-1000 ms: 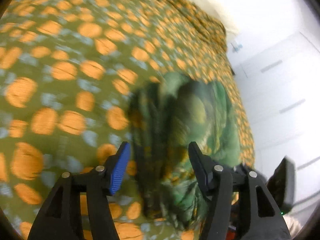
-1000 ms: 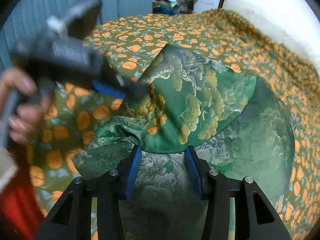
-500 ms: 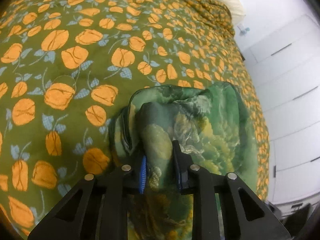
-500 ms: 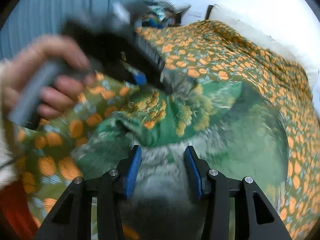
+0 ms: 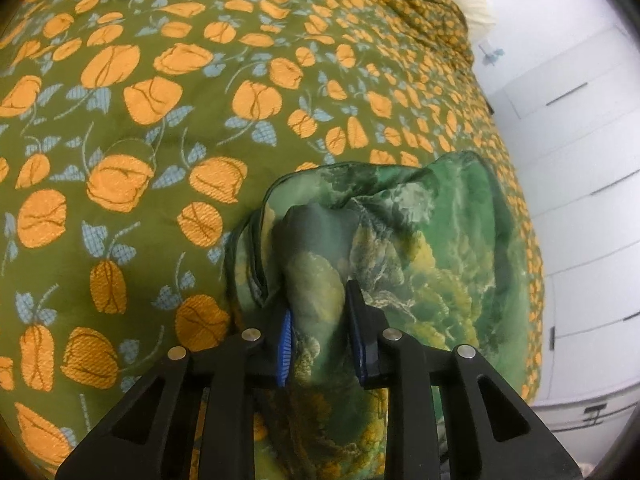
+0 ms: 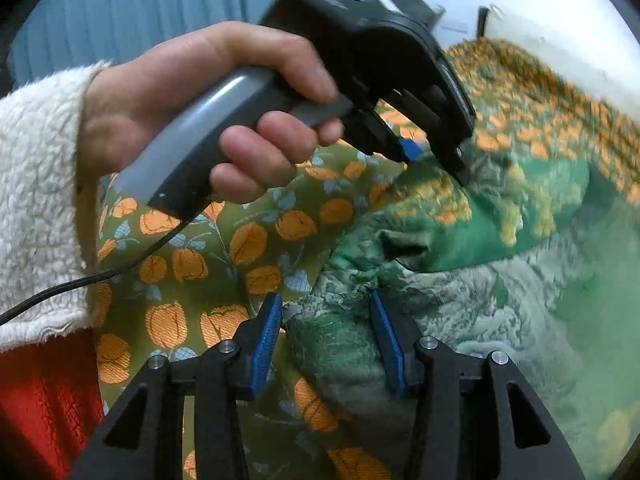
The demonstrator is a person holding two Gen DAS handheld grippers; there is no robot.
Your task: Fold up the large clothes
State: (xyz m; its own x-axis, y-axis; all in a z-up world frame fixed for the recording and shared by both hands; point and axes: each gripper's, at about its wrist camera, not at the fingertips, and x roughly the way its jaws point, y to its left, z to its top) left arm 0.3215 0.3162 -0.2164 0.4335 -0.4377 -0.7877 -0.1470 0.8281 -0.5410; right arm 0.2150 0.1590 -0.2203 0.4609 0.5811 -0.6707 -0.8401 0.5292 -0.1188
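While angled downward, left hand-held gripper point(image 5: 320, 336) pinches green garment point(image 5: 420, 248).

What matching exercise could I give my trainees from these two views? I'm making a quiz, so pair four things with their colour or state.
Things:
1. bedspread
2. garment
3. left gripper
4. sleeve

Descriptions:
A. white and fleecy
B. olive with orange flowers
C. green with a landscape print
D. jaws just closed, pinching a fold of cloth

Pairs: 1-B, 2-C, 3-D, 4-A
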